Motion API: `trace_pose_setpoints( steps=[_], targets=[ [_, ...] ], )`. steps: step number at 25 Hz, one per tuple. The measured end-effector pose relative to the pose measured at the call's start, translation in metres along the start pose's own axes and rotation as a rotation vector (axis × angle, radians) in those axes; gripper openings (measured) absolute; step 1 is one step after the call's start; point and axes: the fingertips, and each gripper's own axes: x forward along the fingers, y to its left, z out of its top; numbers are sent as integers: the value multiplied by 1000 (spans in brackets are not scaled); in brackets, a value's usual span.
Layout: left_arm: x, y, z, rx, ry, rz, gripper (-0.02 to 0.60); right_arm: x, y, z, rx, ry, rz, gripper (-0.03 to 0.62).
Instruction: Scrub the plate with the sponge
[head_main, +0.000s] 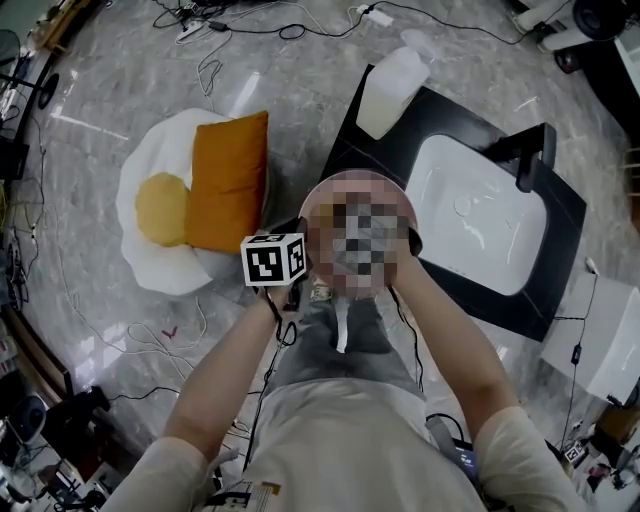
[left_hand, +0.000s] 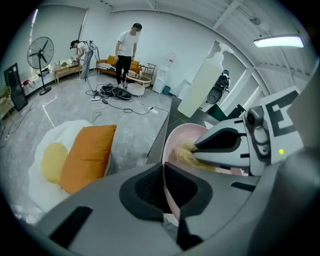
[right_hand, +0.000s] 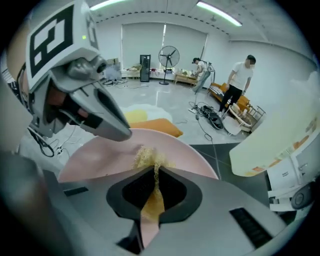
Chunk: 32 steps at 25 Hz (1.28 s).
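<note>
A pink plate (head_main: 318, 205) is held up in front of the person, partly under a mosaic patch. My left gripper (left_hand: 164, 187) is shut on the plate's (left_hand: 181, 139) rim, which runs edge-on between its jaws. Its marker cube (head_main: 273, 260) shows left of the plate. My right gripper (right_hand: 155, 187) is shut on a yellow fibrous sponge (right_hand: 148, 158), whose frayed end lies against the plate's (right_hand: 97, 157) inner face. In the left gripper view the sponge (left_hand: 185, 152) sits under the right gripper's fingers (left_hand: 225, 145). The left gripper's fingers (right_hand: 107, 117) reach onto the far rim.
A white sink basin (head_main: 480, 225) in a black counter with a dark faucet (head_main: 535, 155) lies to the right. A white jug (head_main: 392, 90) stands at the counter's far corner. An egg-shaped cushion (head_main: 150, 160) with an orange pillow (head_main: 228, 180) lies left. Cables cross the floor. People stand far off.
</note>
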Motion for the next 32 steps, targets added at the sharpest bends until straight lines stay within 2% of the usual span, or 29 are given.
trace_pose_setpoints(
  steps=[4,7,10,14,19,23,27,32],
  targets=[
    [0,0,1,-14,-10,5,26,-9,-41,-27,52,49,-107,49],
    [1,1,0,-19,-15,10,26,-24,-51,-59,76,124,-136,49],
    [1,2,0,-32,-17,16,26,-40,-37,-89,75,191,-122,49],
    [-1,1,1,-35,-13,13,26,-58,13,-105,51,214,-25,48],
    [0,0,2,-21,-13,8,28,-59,80,-91,-23,183,109,49],
    [0,-1,-1,-21,-11,11,28,-44,105,-68,-39,118,161,49],
    [-3,2,-3,-20,-4,11,26,-26,96,-34,30,31,175,49],
    [-5,2,-5,-36,-2,0,26,-10,56,-5,91,-39,103,51]
  ],
)
